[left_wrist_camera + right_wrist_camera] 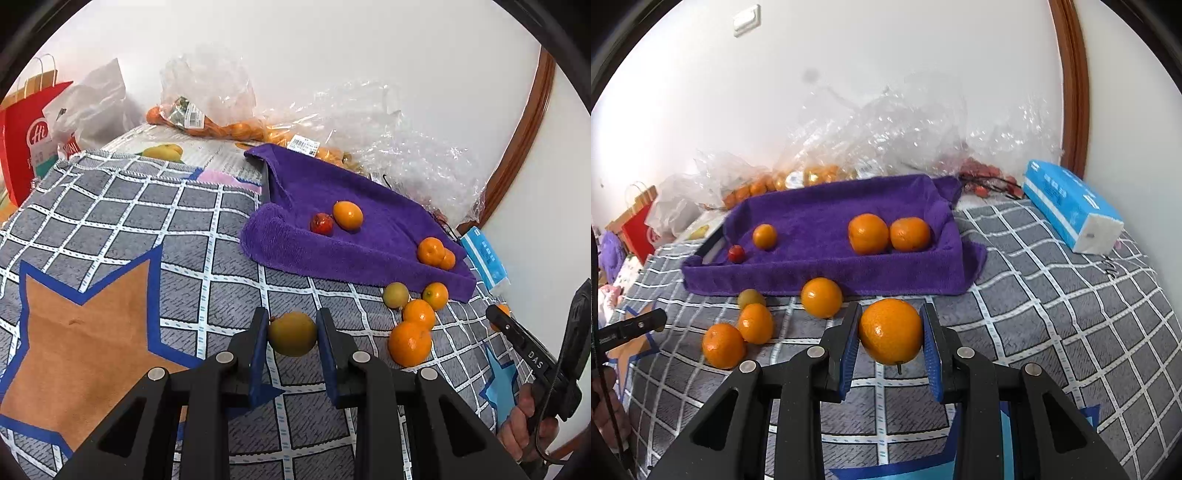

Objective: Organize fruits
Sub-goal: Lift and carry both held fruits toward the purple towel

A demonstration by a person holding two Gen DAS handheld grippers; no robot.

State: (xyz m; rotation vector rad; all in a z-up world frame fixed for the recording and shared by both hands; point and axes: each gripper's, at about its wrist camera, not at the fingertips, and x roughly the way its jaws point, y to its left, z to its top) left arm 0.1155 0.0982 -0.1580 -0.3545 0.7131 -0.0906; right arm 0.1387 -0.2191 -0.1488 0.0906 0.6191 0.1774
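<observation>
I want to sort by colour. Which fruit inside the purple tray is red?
The small red fruit at the left end of the purple tray, beside the small orange fruit; the other three there are orange.

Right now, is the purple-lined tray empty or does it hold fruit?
Not empty. The purple-lined tray holds two oranges, one smaller orange fruit and a small red fruit.

Each gripper, left gripper (291, 332) and right gripper (891, 332), has black angular arms, silver round rivets and ribbed blue pads (849, 352); beside the hand (524, 432), white "DAS" lettering and a black cable.
</observation>
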